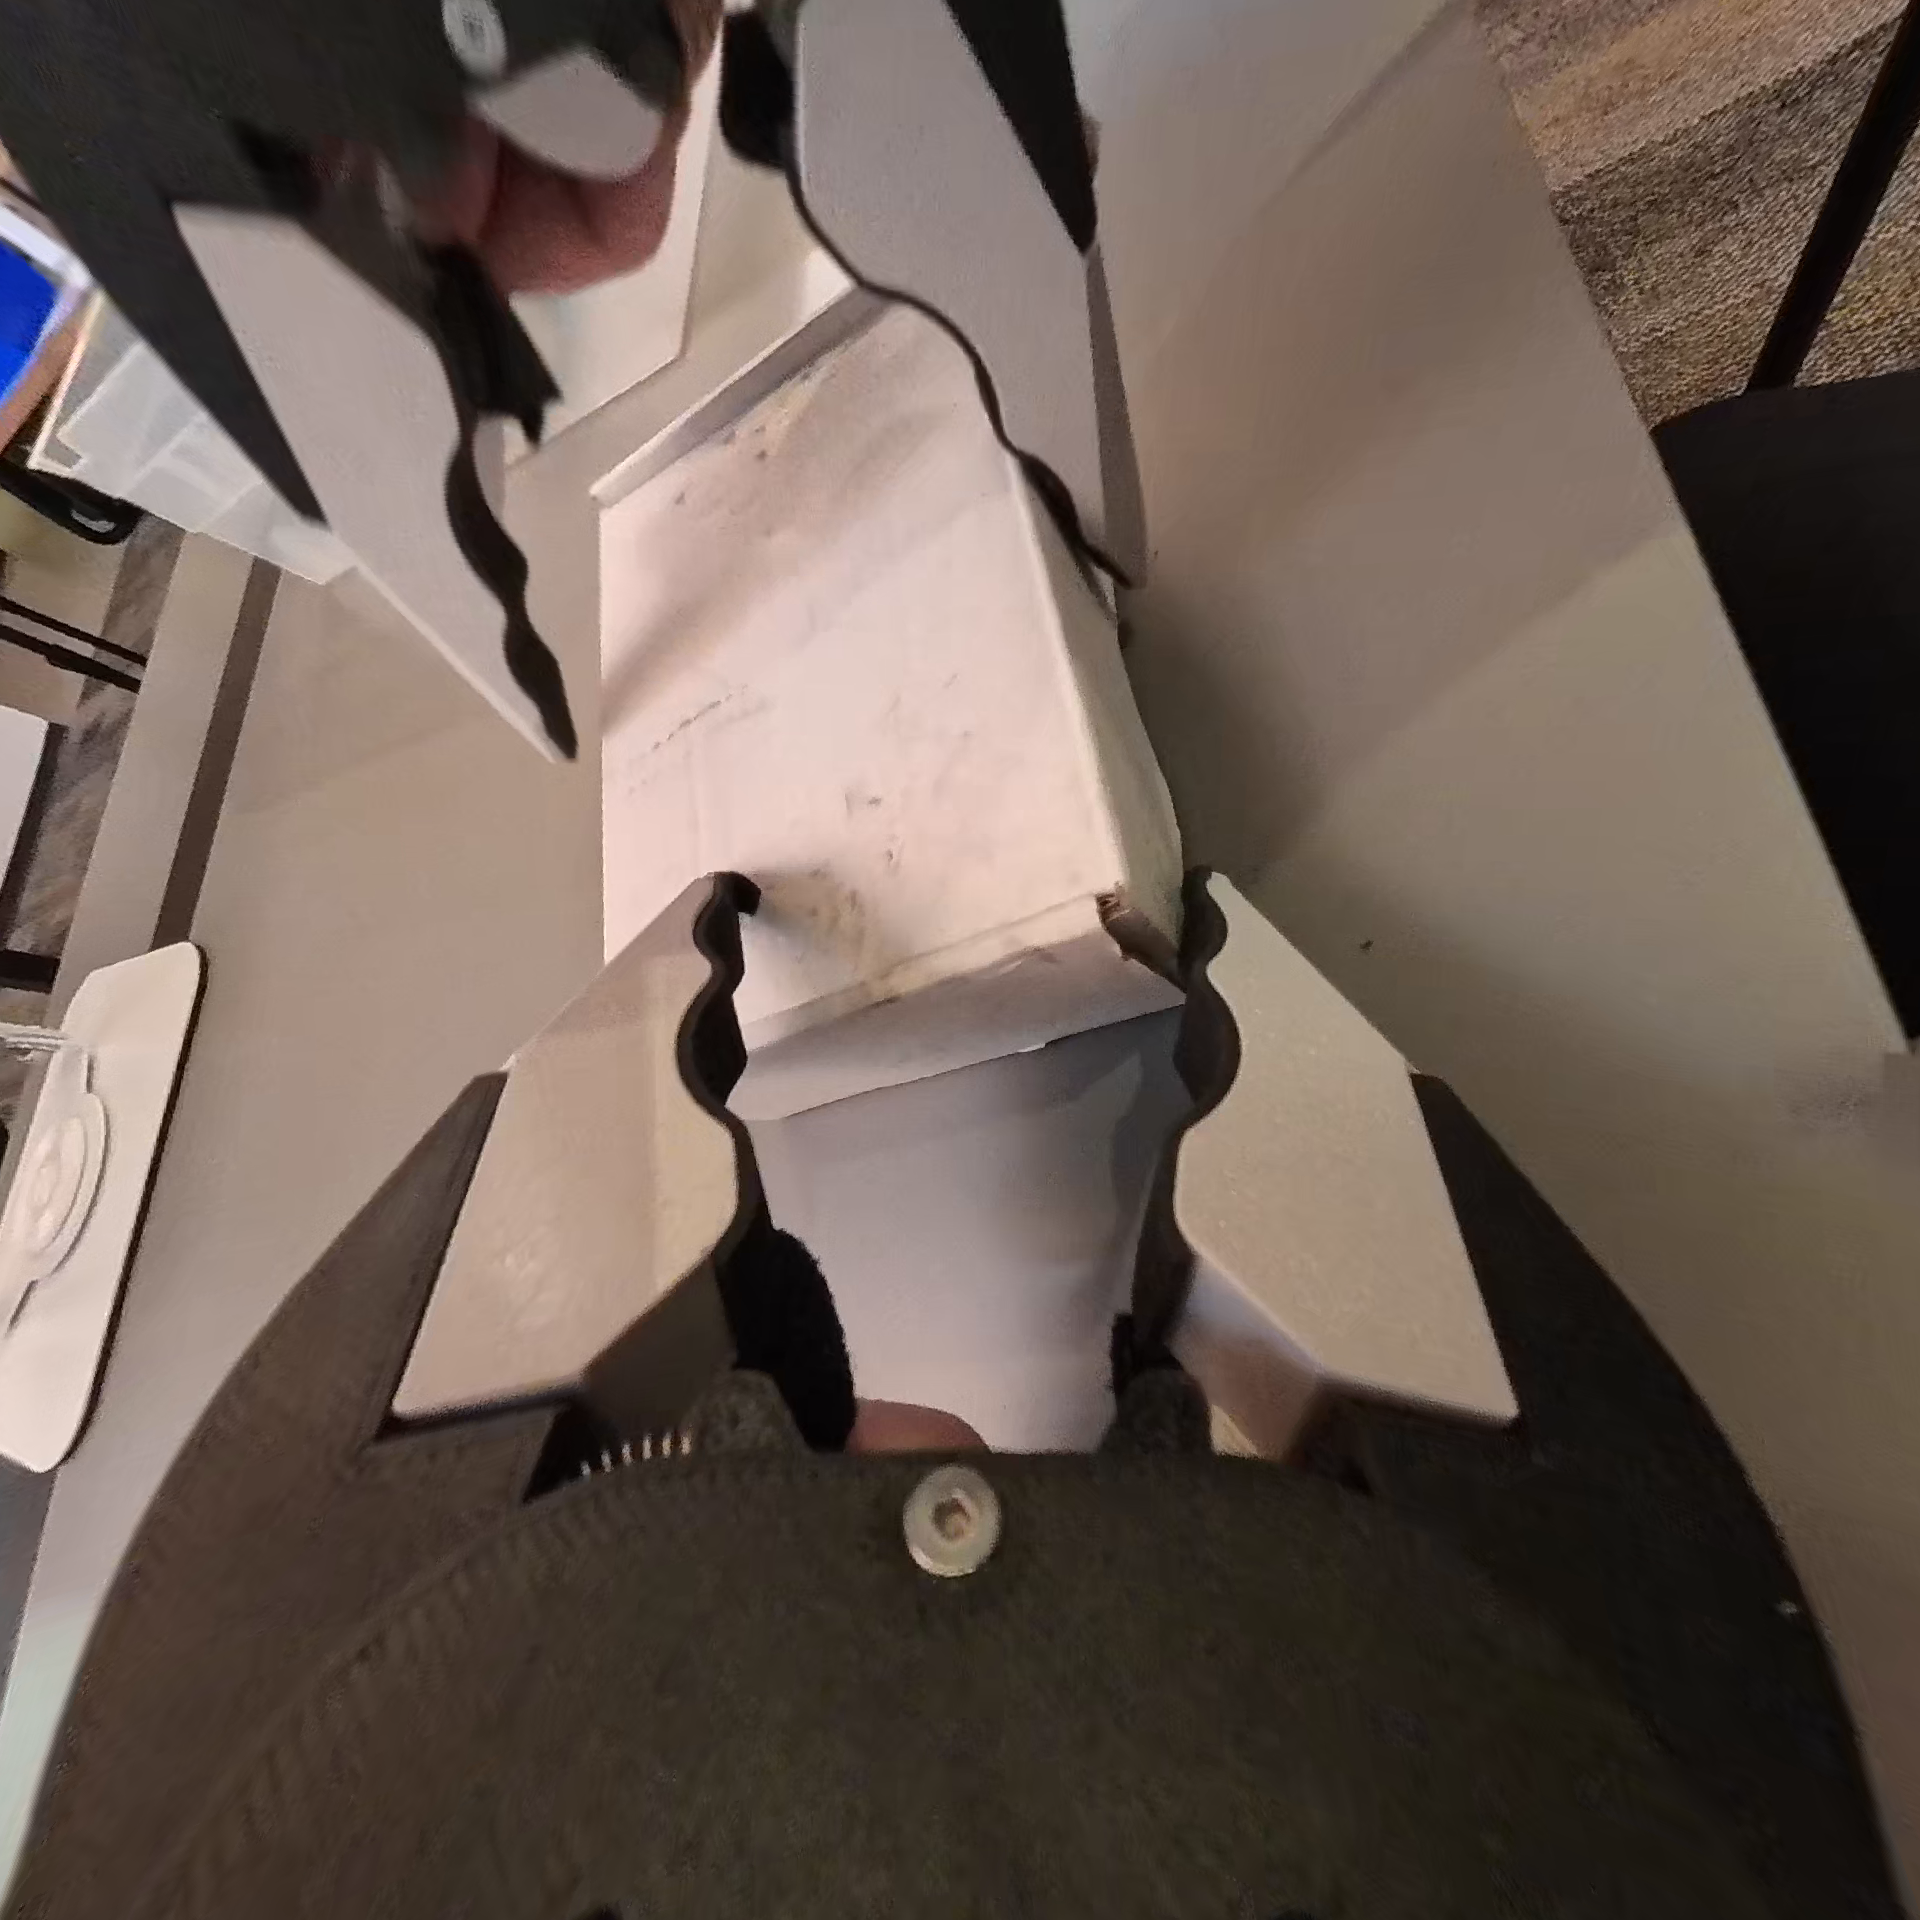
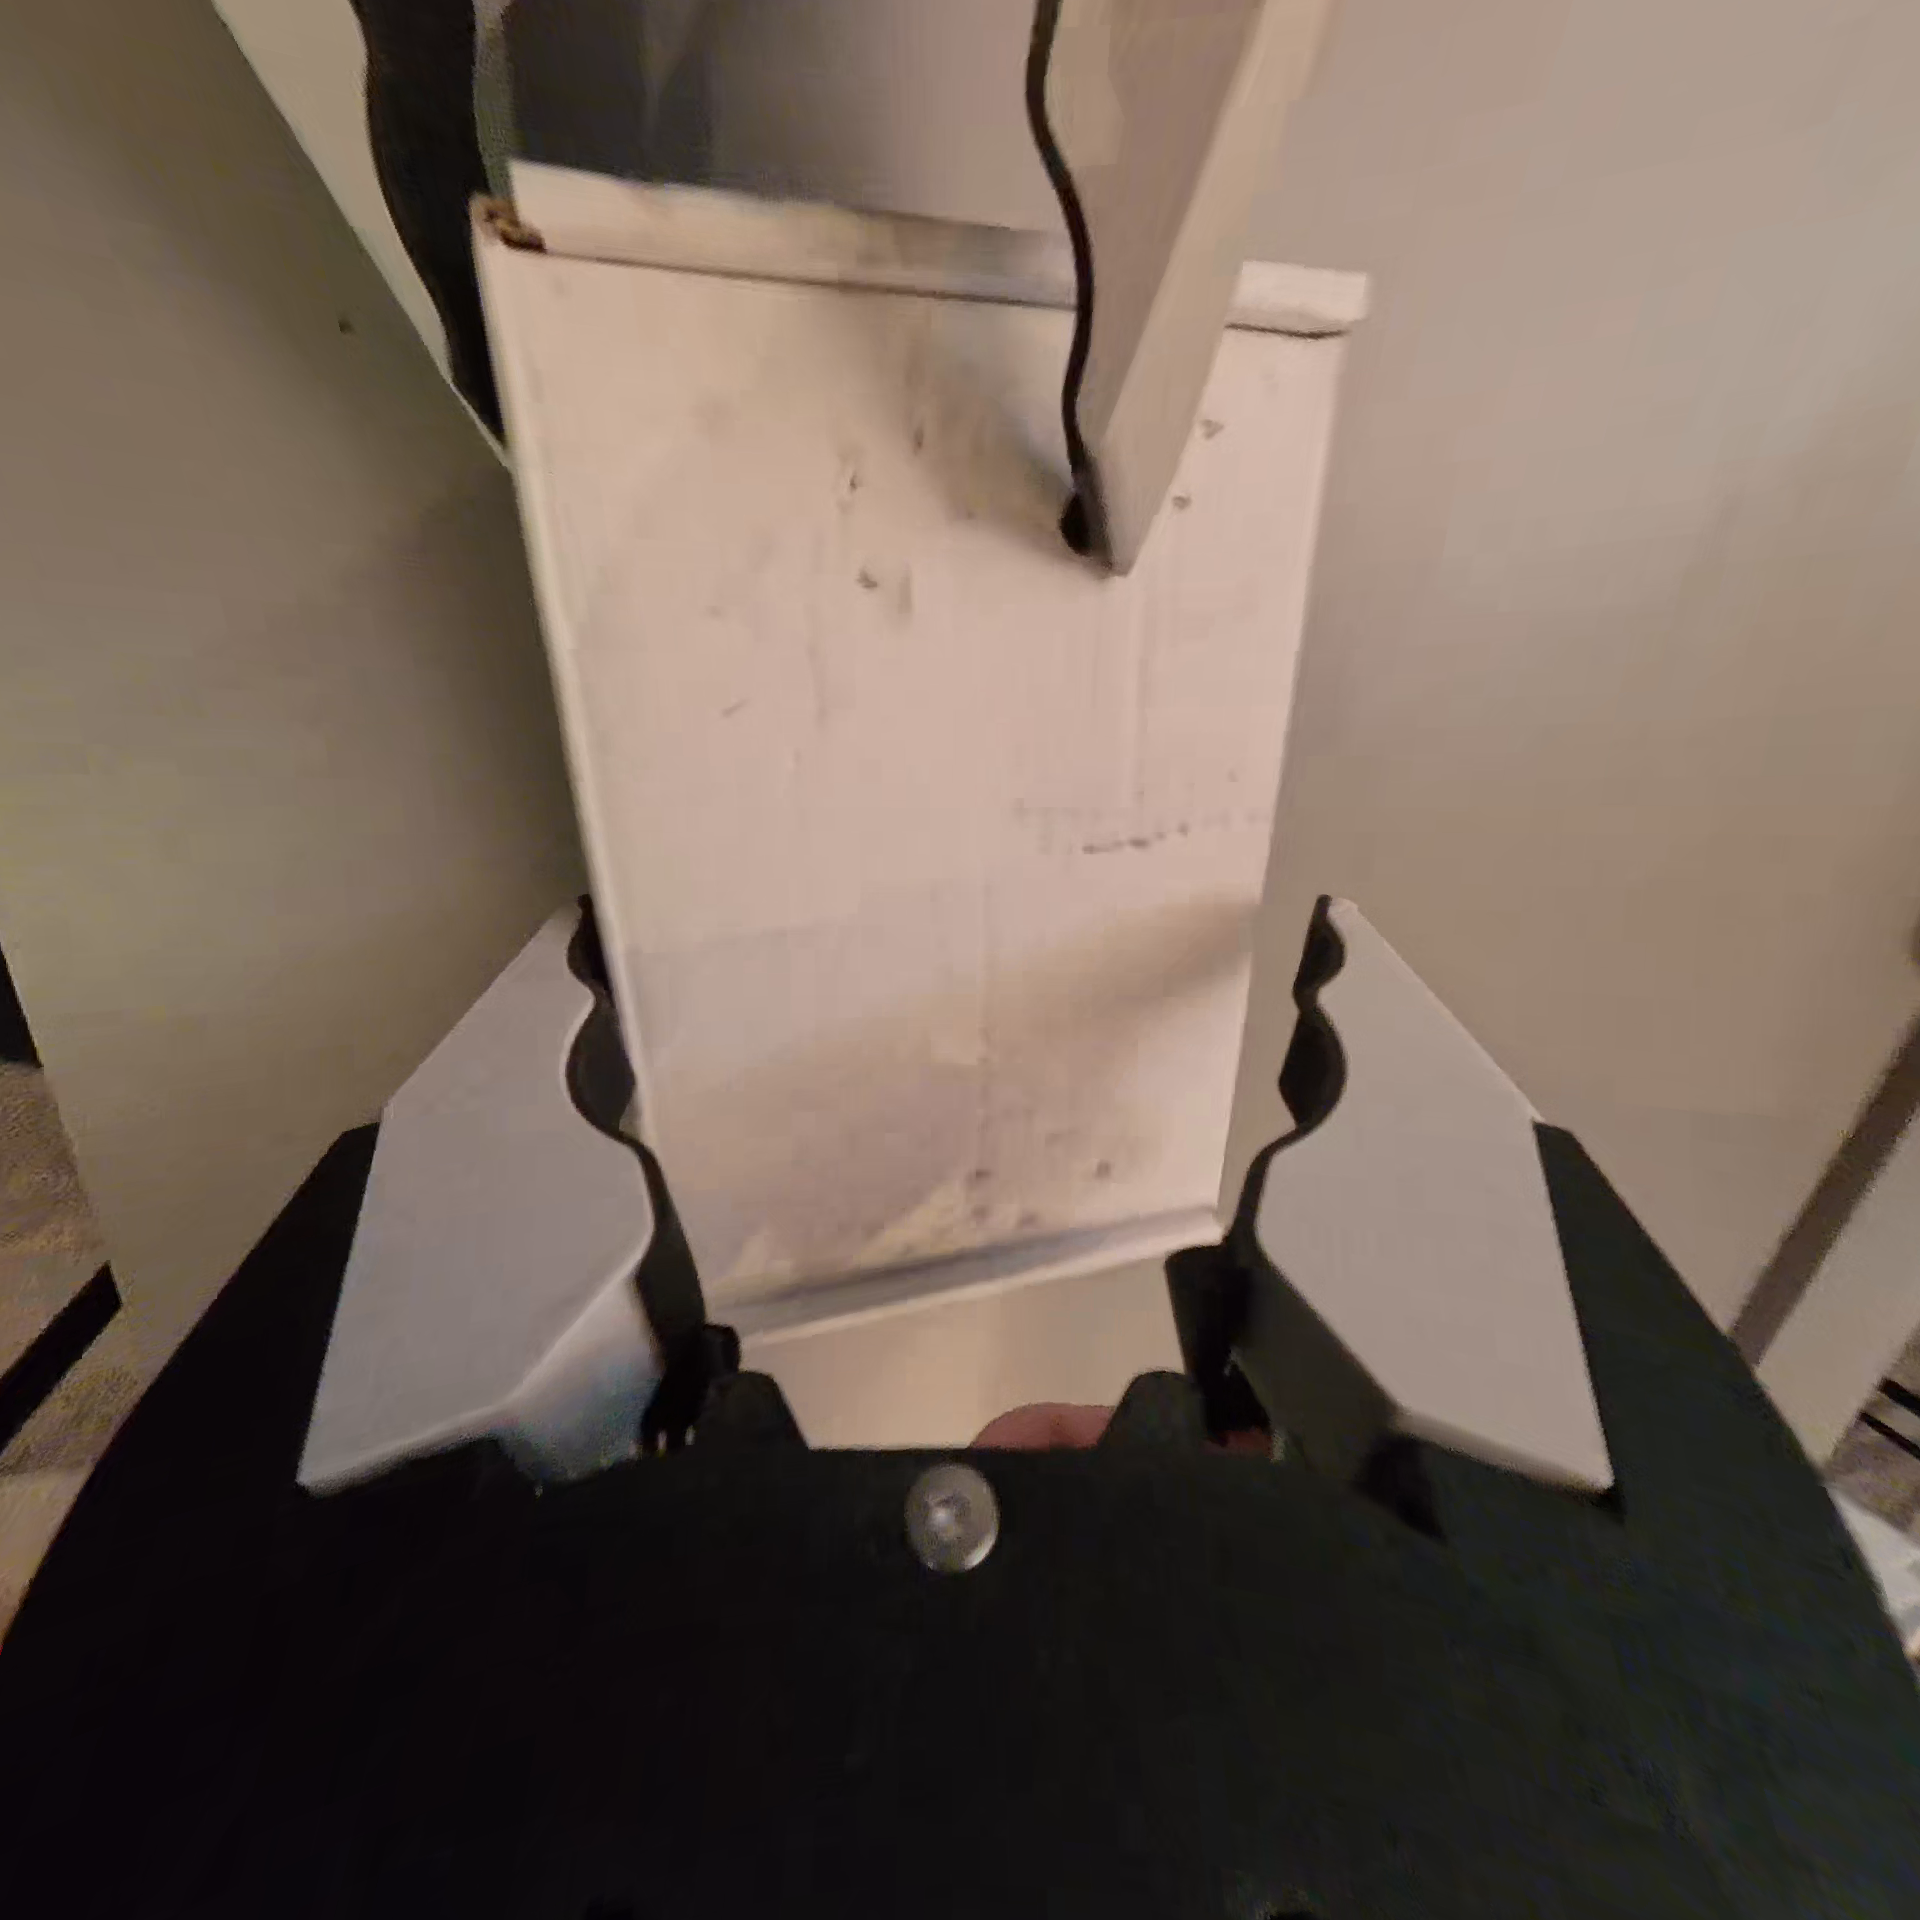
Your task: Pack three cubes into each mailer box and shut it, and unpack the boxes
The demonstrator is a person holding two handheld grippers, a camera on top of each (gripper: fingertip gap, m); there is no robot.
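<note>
Both tools stand with jaws apart around one white mailer box. Left tool straddles one end of the closed box, and right tool straddles the opposite end. Its lid is shut, so the contents are hidden. Scuffed and dirty, it lies on a pale surface, which is bare on either side of the tools.

You have a pale counter under warm, dim light. Off its far right edge lies speckled grey-brown carpet, crossed by a thin black leg, with a black block beside it. At your far left sits a blue patch.
</note>
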